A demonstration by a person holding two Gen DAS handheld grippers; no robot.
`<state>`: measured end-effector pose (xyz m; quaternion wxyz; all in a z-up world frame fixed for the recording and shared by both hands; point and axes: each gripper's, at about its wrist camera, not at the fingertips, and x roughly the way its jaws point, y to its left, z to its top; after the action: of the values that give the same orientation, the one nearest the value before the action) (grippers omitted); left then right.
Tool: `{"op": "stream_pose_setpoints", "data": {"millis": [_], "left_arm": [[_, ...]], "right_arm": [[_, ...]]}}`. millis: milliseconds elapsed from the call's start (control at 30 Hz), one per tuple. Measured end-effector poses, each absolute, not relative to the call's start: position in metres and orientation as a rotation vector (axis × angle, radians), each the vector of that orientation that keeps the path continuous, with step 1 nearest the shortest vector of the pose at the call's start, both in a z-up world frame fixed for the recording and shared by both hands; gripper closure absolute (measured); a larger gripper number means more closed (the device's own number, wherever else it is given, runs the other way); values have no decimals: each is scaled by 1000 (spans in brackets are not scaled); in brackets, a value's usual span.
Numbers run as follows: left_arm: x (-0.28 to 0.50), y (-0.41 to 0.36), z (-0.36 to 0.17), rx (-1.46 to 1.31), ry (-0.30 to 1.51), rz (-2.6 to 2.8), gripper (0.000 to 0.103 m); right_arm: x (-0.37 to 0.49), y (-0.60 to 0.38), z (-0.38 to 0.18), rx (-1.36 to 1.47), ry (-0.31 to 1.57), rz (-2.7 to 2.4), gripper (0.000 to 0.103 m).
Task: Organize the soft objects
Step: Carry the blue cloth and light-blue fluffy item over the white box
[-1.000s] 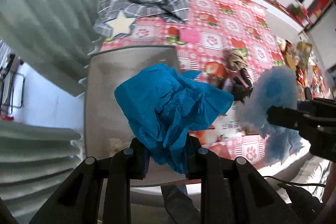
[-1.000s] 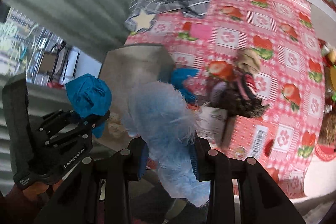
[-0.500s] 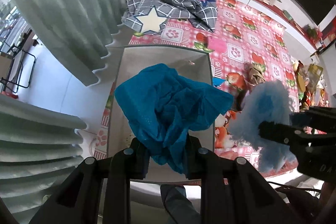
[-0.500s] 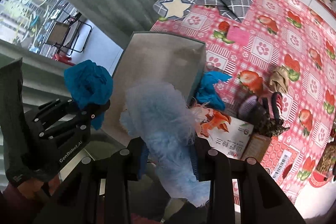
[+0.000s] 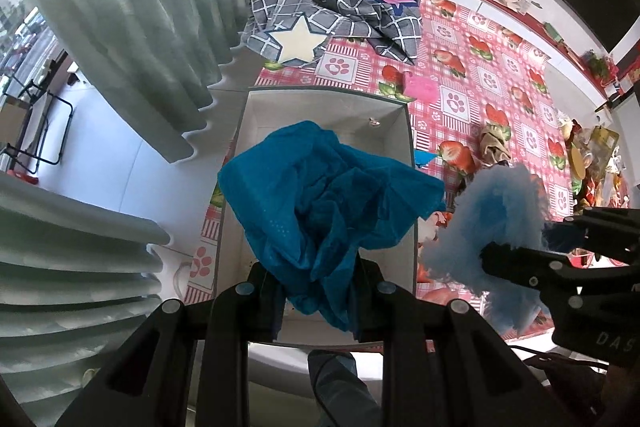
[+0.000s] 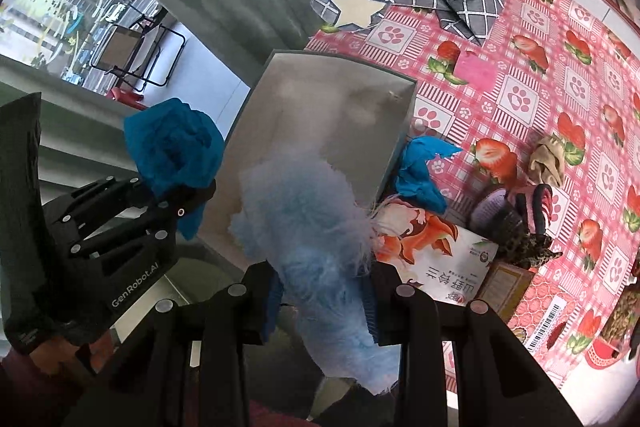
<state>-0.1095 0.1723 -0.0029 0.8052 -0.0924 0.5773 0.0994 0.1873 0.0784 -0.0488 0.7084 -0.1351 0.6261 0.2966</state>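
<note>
Two hand-held grippers hang above a table covered in a pink strawberry-and-paw-print cloth (image 5: 472,75). The left gripper (image 5: 316,279) pinches a crumpled teal mesh cloth (image 5: 324,195) between its pads, directly over an open grey storage box (image 5: 404,131) whose visible floor and walls look bare. The right gripper (image 6: 324,291) is clamped on a pale blue fluffy item (image 6: 308,211), perhaps a scarf or plush; seen from the left wrist, it sits at about three o'clock of the box, just outside the box's right wall. Neither item has been let go, so judging by the bare box the sorting is at an early stage. Much remains on the table: a second small teal cloth (image 6: 420,167) lies against the outside of the box at its three o'clock side, a crumpled beige cloth (image 6: 546,157) lies farther right, and a dark patterned bundle with pink straps (image 6: 520,223) sits near five o'clock of the box. A grey checked fabric with a cream star patch (image 5: 332,19) is heaped at twelve o'clock, beyond the box. A printed carton with a fox picture (image 6: 432,255) stands beside the box; it looks stiff, so probably not part of the job. A pale curtain (image 5: 132,11) hangs at nine o'clock.
</note>
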Motion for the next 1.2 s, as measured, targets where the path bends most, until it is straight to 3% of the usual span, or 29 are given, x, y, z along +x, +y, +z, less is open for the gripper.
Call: {"op": "stream_pose_setpoints", "data": {"millis": [1200], "left_arm": [[-110,181,-4,-199,1244,233,76]], "right_arm": [[194,82,-52,-284,1403,680,68]]}}
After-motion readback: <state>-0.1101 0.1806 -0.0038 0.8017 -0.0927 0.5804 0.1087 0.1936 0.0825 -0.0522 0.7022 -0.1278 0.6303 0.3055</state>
